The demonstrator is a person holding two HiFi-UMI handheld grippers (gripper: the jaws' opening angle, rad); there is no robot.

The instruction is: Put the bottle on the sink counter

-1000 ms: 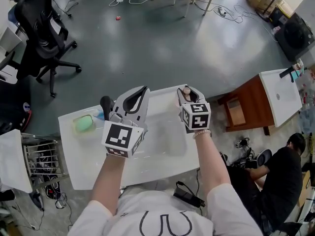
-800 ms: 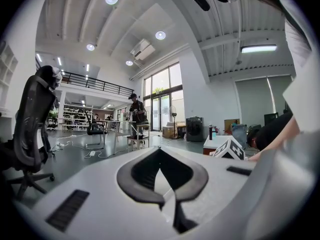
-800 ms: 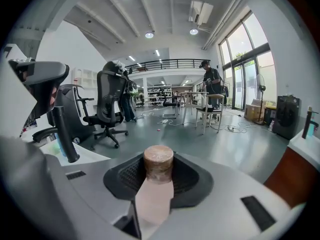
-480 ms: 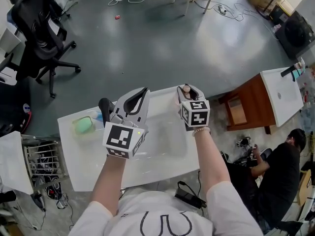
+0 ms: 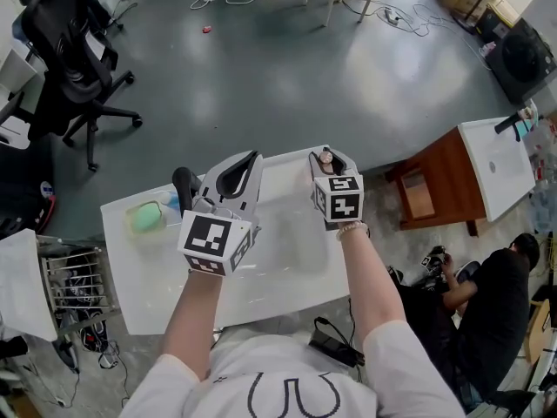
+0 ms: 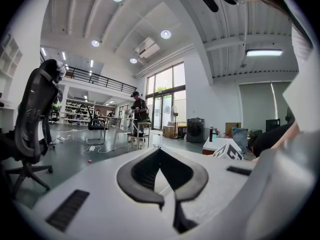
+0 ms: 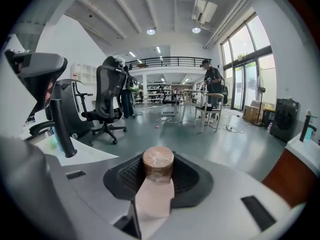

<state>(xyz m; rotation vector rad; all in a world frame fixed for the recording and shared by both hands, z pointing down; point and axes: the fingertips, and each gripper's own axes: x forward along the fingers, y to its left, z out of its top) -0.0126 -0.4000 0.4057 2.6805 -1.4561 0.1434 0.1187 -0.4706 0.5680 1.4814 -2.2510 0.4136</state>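
Observation:
My right gripper point(image 5: 328, 162) is shut on a pale pink bottle point(image 5: 327, 157) with a brown cap. It holds the bottle upright over the far right part of the white sink counter point(image 5: 144, 277). In the right gripper view the bottle point(image 7: 156, 184) stands between the black pads, its cap above them. My left gripper point(image 5: 237, 176) hovers over the counter's middle, beside the black faucet point(image 5: 184, 186). Its jaws meet at the tips with nothing between them point(image 6: 159, 153). The basin point(image 5: 300, 249) lies below both hands.
A green sponge point(image 5: 148, 219) lies left of the faucet. A black office chair point(image 5: 74, 59) stands on the grey floor beyond. A wire rack point(image 5: 74, 290) is at the counter's left. A wooden cabinet point(image 5: 439, 185) and a crouching person point(image 5: 496, 307) are to the right.
Neither gripper nor the bottle has visibly moved. The crouching person at the lower right has shifted a little.

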